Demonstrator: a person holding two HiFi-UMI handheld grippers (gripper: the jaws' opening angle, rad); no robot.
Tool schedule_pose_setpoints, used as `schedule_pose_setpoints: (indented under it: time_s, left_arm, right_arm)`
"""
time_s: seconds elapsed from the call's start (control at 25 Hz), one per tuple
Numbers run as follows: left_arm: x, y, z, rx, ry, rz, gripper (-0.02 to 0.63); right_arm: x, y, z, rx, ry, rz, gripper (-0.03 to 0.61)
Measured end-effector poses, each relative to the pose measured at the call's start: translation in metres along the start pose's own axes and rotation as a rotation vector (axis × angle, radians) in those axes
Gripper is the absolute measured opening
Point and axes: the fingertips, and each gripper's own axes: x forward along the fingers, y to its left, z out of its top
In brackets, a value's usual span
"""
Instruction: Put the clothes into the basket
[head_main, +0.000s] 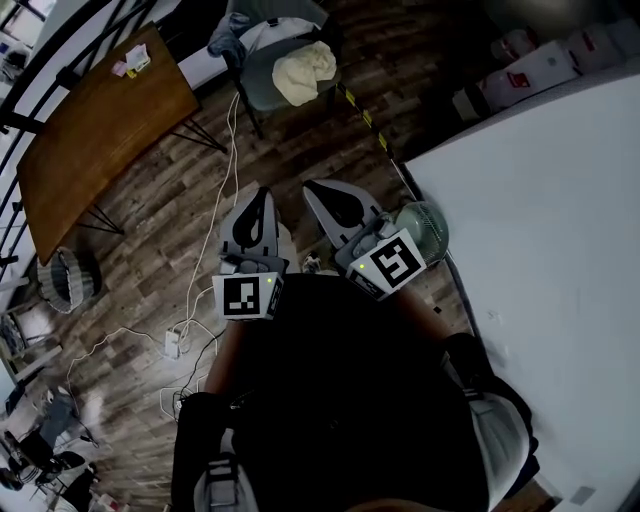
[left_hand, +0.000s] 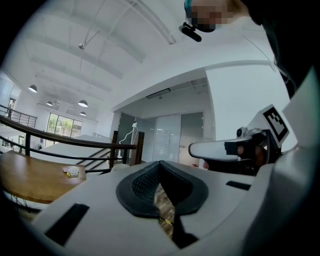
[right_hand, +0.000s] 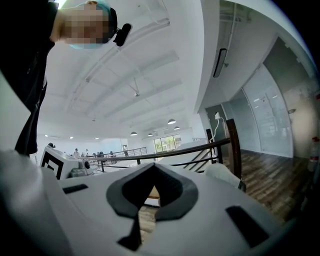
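Note:
A cream cloth (head_main: 305, 72) lies heaped on a grey chair (head_main: 262, 85) across the wooden floor, with a blue-grey garment (head_main: 228, 38) beside it. It also shows as a pale lump, the cream cloth (left_hand: 119, 167) (right_hand: 222, 172), in both gripper views. My left gripper (head_main: 258, 194) (left_hand: 161, 192) and right gripper (head_main: 320, 190) (right_hand: 150, 192) are held side by side close to the person's body. Both point level towards the chair, well short of it, shut with nothing between the jaws. A round wire basket (head_main: 65, 278) stands on the floor at the left.
A wooden table (head_main: 100, 130) (left_hand: 30, 180) stands at the left, with a railing behind it. A large white table (head_main: 540, 250) fills the right. A round green fan-like thing (head_main: 422, 230) sits by its corner. White cables and a power strip (head_main: 175, 340) lie on the floor.

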Motion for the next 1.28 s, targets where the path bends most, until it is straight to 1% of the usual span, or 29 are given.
schedule_pose_setpoints:
  time_s: [0.12,0.2,0.28,0.48,0.64,0.76,0.92,1.04,1.16,1.28]
  left_arm:
    - [0.030,0.026,0.009,-0.021,-0.002,0.001,0.014]
    - [0.052,0.042,0.017,-0.024,-0.018,-0.014,0.014]
    - [0.073,0.056,0.023,-0.014,-0.031,-0.033,0.014]
    - [0.117,0.089,0.031,0.015,-0.026,-0.085,0.014]
    - [0.143,0.120,0.036,0.017,-0.026,-0.094,0.014]
    - [0.157,0.143,0.039,0.022,-0.025,-0.074,0.014]
    - [0.169,0.166,0.035,-0.004,-0.001,-0.034,0.014]
    - [0.182,0.176,0.029,0.003,0.016,-0.008,0.014]
    - [0.201,0.181,0.027,-0.008,0.011,0.012,0.014]
    - [0.227,0.184,0.028,0.014,0.025,0.032,0.014]
  right_arm:
    - [0.029,-0.021,0.011,0.007,-0.011,-0.010,0.009]
    - [0.050,-0.034,0.019,0.012,-0.015,-0.007,0.009]
    - [0.072,-0.046,0.023,0.016,-0.009,-0.007,0.009]
    - [0.122,-0.072,0.027,0.007,0.000,-0.039,0.009]
    - [0.159,-0.084,0.025,0.009,0.017,-0.042,0.009]
    - [0.180,-0.089,0.023,0.007,0.024,-0.038,0.009]
    - [0.198,-0.101,0.022,0.011,0.034,-0.047,0.009]
    - [0.208,-0.120,0.023,0.025,0.038,-0.060,0.009]
    - [0.216,-0.141,0.024,0.034,0.040,-0.064,0.009]
    - [0.228,-0.170,0.024,0.043,0.046,-0.051,0.009]
